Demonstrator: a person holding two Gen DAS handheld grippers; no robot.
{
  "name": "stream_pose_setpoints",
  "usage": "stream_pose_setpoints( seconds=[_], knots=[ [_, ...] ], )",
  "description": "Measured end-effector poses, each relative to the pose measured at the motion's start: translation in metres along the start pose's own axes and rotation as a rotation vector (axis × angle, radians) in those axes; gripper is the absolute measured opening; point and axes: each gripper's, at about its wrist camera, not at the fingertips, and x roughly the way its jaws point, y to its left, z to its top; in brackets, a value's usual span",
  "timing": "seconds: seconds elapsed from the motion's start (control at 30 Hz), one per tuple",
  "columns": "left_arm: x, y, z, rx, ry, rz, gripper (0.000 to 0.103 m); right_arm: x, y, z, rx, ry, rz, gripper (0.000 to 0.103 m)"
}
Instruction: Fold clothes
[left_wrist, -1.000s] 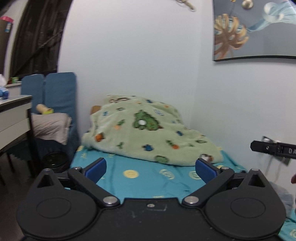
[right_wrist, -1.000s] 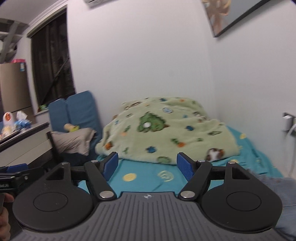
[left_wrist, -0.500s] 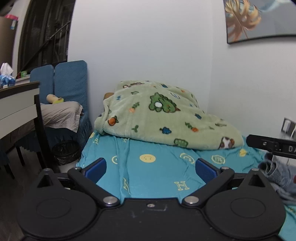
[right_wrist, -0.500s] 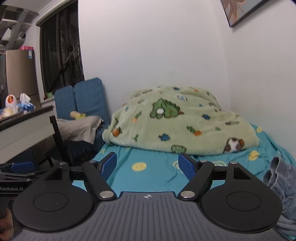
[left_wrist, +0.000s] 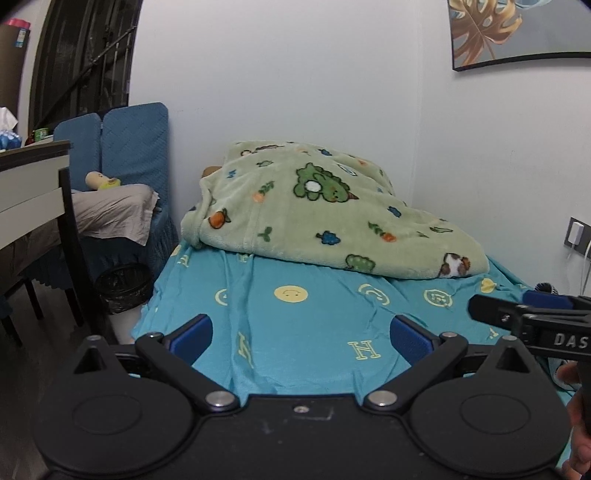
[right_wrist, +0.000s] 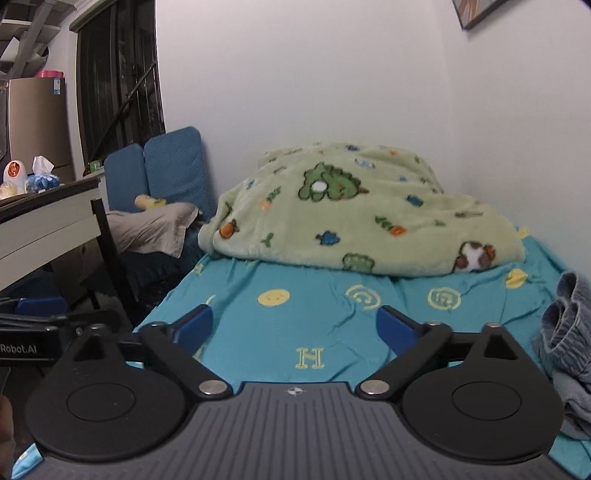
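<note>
A crumpled blue-grey denim garment (right_wrist: 567, 332) lies on the turquoise bed sheet (right_wrist: 325, 321) at the right edge of the right wrist view, just right of my right gripper (right_wrist: 295, 328). That gripper is open, with bare sheet between its blue pads. My left gripper (left_wrist: 301, 338) is open too, hovering over the near part of the sheet (left_wrist: 295, 325) with nothing held. The garment is hidden in the left wrist view, where the right gripper (left_wrist: 532, 317) pokes in from the right with a hand below it.
A green fleece blanket (left_wrist: 325, 229) with cartoon prints is heaped at the head of the bed against the wall. Left of the bed stand a desk (left_wrist: 29, 184), a blue chair with grey cloth (left_wrist: 110, 210) and a black bin (left_wrist: 123, 286). A wall socket (left_wrist: 576, 232) sits at the right.
Both views have tilted down and drawn closer to the bed, so more sheet shows. The denim garment has come into the right wrist view. Both grippers stayed open.
</note>
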Motion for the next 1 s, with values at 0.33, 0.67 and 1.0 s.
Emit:
stream_pose_setpoints(
  seconds=[0.33, 0.67, 1.0],
  knots=[
    [0.002, 0.001, -0.011, 0.008, -0.036, 0.023, 0.102, -0.003, -0.004, -0.004, 0.002, -0.008, -0.058, 0.103],
    [0.006, 0.003, -0.018, 0.006, -0.032, 0.051, 0.103, 0.006, 0.002, -0.015, -0.029, 0.008, -0.07, 0.103],
    [0.005, 0.006, -0.018, 0.007, -0.031, 0.052, 0.103, 0.0, 0.003, -0.011, -0.02, -0.008, -0.061, 0.103]
  ],
)
